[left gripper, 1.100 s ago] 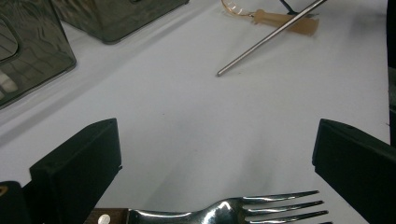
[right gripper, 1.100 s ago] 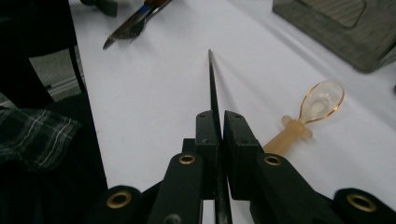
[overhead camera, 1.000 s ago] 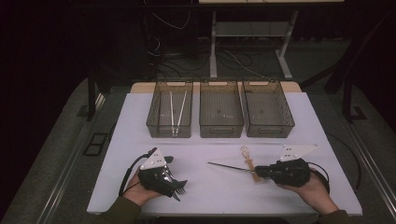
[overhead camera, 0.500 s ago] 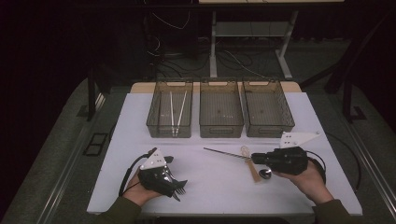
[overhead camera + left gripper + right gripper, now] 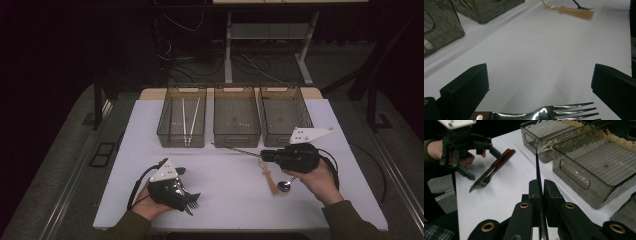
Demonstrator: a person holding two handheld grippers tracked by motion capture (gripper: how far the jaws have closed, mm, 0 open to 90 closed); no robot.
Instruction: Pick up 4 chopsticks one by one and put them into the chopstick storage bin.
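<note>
My right gripper (image 5: 263,155) (image 5: 540,186) is shut on a thin black stick (image 5: 235,149) (image 5: 537,167) held above the table. The stick's tip points at the front of the middle bin (image 5: 236,136). My left gripper (image 5: 188,200) (image 5: 539,87) rests at the near left of the table, jaws wide open. A metal fork with a brown handle (image 5: 554,113) (image 5: 193,204) lies between them. The right gripper view shows the left gripper (image 5: 482,163) standing over that fork (image 5: 480,183) and a second brown-handled piece beside it.
Three smoky plastic bins line the back of the white table (image 5: 235,200). The left bin (image 5: 161,127) holds two pale chopsticks (image 5: 185,120); the right bin (image 5: 286,139) stands behind my right gripper. A tan-handled utensil (image 5: 270,179) (image 5: 575,12) and a spoon (image 5: 285,186) lie by the right hand.
My right gripper has moved away from the person toward the bins, carrying the black stick up off the table. The left gripper has stayed put.
</note>
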